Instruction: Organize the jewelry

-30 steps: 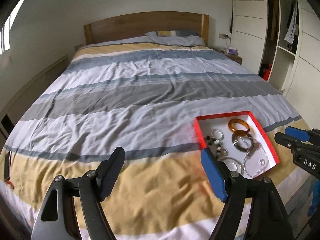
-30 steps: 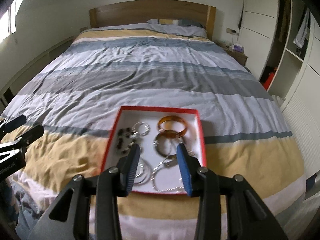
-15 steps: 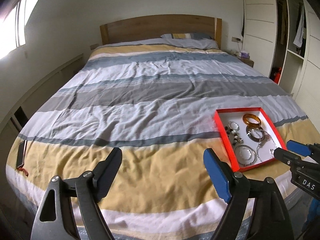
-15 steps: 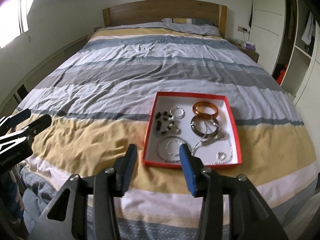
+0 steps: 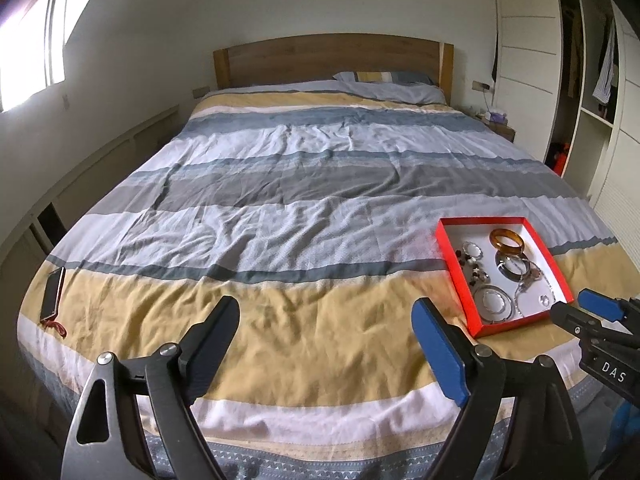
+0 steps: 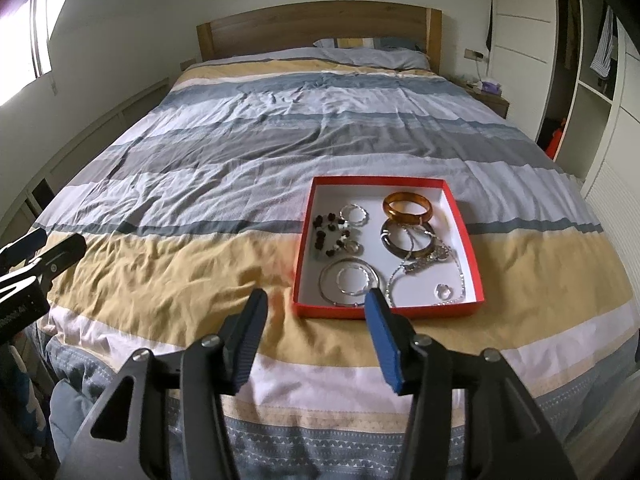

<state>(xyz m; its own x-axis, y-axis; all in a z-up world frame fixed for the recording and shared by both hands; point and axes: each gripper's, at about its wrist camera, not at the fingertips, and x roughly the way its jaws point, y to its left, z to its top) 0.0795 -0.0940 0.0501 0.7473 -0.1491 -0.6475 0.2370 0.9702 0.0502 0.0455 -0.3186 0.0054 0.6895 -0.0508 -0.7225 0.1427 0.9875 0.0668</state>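
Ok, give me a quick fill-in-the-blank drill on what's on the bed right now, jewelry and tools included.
1. All the jewelry lies inside a shallow box whose rim is coloured ____.
2. The amber bangle sits at the box's ____ end, nearest the headboard.
3. The jaws of the right tool are opening and hold ____.
4. At the left edge of the bed, a ____ lies flat on the yellow stripe.

Missing words: red; far; nothing; phone

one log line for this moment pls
left gripper: opening, empty | right gripper: opening, empty | red tray: on bed, jewelry inside | phone: bed edge
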